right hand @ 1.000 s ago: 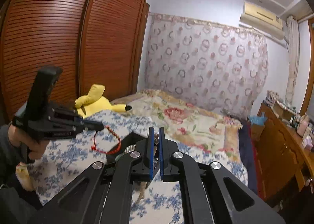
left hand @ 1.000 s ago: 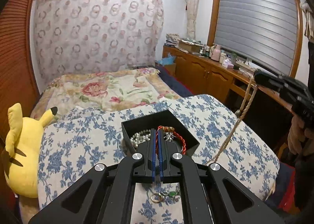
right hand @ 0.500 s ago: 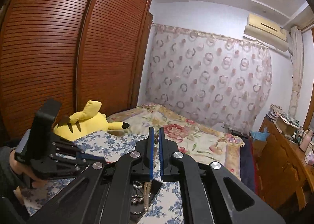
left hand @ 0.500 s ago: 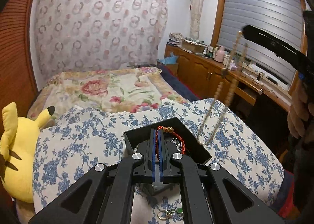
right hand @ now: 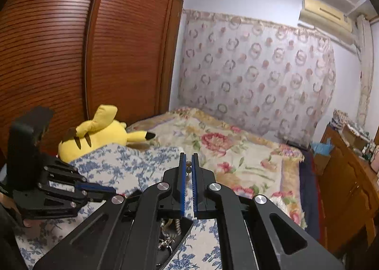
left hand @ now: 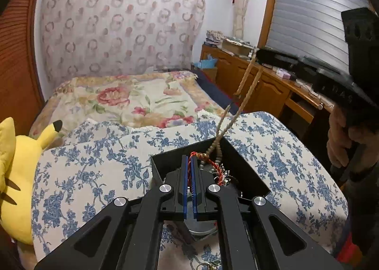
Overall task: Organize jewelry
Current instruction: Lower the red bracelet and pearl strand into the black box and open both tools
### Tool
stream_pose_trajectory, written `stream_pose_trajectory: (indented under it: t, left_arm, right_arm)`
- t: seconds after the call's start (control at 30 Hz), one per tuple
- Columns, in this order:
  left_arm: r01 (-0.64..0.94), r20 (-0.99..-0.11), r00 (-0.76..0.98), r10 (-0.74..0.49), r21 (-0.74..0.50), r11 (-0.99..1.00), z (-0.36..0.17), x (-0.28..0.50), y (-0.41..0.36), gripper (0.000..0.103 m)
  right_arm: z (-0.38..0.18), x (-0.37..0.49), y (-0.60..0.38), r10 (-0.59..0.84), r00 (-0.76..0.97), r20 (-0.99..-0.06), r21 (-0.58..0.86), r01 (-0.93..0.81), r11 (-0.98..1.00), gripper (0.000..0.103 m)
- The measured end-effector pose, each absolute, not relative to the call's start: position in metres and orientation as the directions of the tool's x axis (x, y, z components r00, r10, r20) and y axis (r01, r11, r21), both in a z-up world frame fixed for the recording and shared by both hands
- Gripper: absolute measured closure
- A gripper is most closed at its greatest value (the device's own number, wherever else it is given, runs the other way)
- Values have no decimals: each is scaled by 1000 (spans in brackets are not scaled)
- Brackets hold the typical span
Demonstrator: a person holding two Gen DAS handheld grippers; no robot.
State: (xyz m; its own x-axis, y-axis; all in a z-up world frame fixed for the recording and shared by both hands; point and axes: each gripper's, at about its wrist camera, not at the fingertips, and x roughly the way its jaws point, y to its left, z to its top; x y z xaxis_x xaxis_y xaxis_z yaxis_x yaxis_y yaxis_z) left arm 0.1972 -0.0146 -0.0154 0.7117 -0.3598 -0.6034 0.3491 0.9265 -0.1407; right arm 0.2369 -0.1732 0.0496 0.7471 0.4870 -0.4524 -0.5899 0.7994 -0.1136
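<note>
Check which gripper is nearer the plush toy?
Left. The left gripper sits just below the yellow plush toy; the right gripper is farther along the floral quilt.

2 grippers (left hand: 188, 158) (right hand: 188, 158), 1 black box (left hand: 246, 163), 1 red cord bracelet (left hand: 213, 165), 1 bead necklace (left hand: 246, 90), 1 yellow plush (left hand: 16, 175)

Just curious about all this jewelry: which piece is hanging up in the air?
The long tan beaded necklace, dangling from the right gripper into the black box; the red braided bracelet sits low in the left gripper.
</note>
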Motion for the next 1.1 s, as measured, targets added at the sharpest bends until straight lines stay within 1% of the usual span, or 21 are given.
stream_pose_trajectory:
  t: [0.23,0.4,0.57,0.83,0.87,0.93,0.97,1.0,1.07,1.1]
  left_arm:
    - [342,-620,702,-351,-139,929,-23,205,-16,101]
    - [336,-631,697,-341,-133,933,-29,209,-19,101]
    - [337,-641,689,-340,-133,932,-34,212,-23,101]
    - [346,-642,686,-341,-125,930,-33,208,-30,101]
    - [344,-643,686,-339,-124,931,-33,208,-30,100]
    - [338,-645,690,-329,-115,934,-33,205,-32,89]
    - [334,-644,694,-322,-108,936,-33,203,-32,78]
    - [331,-643,697,-318,-105,938,-33,201,-32,70]
    - [330,-641,700,-314,-100,939,-33,195,-32,67]
    - [330,-642,700,-313,-97,939,-33,192,-32,60]
  right_arm:
    - [9,245,-168,492,686,-536,-68,-615,785,97]
    - [1,245,-170,493,677,-547,-55,-617,785,97]
    - [-2,237,-179,485,681,-549,-49,-605,795,92]
    - [-13,219,-192,460,686,-564,-47,-583,811,92]
    - [-14,217,-195,458,686,-565,-43,-579,814,91]
    - [-16,210,-199,457,686,-567,-31,-572,820,91]
    - [-17,208,-202,456,685,-568,-26,-569,822,91]
    - [-18,203,-204,454,686,-568,-22,-565,825,91]
    - [-20,194,-208,453,686,-569,-15,-560,829,91]
    - [-21,190,-211,453,686,-570,-13,-558,830,91]
